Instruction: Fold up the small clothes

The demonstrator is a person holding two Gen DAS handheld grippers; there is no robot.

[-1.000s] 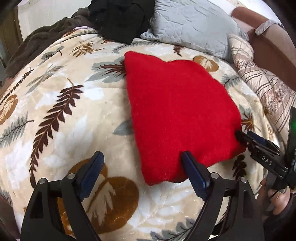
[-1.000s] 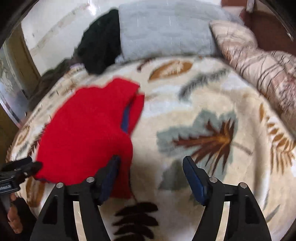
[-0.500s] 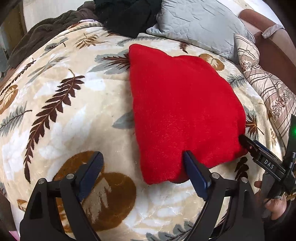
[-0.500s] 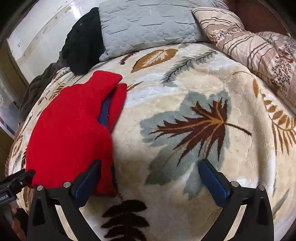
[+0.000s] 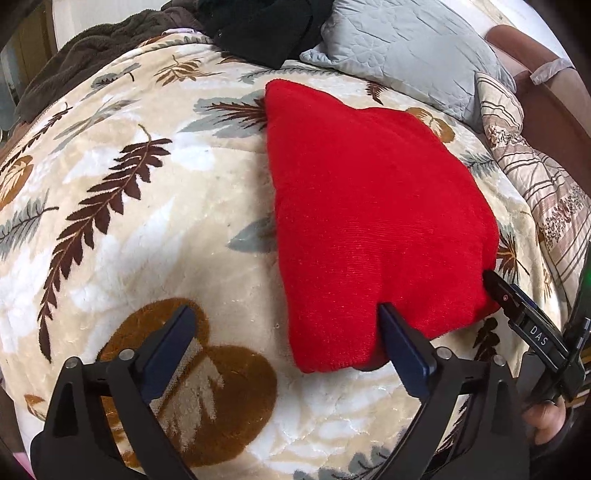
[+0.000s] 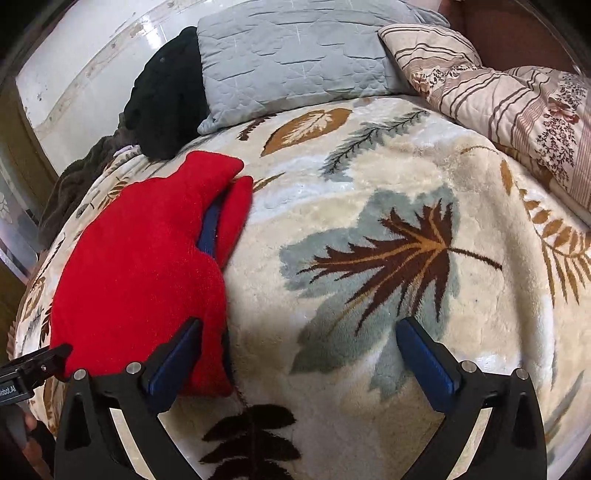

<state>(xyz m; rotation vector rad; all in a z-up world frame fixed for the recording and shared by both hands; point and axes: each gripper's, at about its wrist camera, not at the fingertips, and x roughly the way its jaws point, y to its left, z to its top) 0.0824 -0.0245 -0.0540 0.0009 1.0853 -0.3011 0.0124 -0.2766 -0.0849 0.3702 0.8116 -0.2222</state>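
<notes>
Left wrist view: left gripper [image 5: 284,330] is spread wide, nothing between the pads. Its right-hand finger [image 5: 404,349] overlaps the near edge of the folded red garment [image 5: 369,206]; the other finger sits over bare leaf-print blanket [image 5: 110,229]. The garment lies flat on the blanket, centre-right of frame. The right gripper's tip [image 5: 517,310] shows at the garment's near-right corner (contact unclear from here). Behind the garment: grey quilted pillow [image 5: 402,48], black clothing [image 5: 266,26], striped floral quilt [image 5: 535,177] at right.

Right wrist view: right gripper [image 6: 299,354] is wide open too, holding nothing. Its left-hand finger [image 6: 175,363] is over the garment's [image 6: 140,266] near edge; the other hangs above the blanket [image 6: 369,184]. A blue layer shows in the garment's fold on its right side. The left gripper's tip [image 6: 37,363] is at the garment's near-left corner. Grey pillow [image 6: 295,55] and black clothing [image 6: 166,99] lie behind, quilt [image 6: 498,99] at upper right.
</notes>
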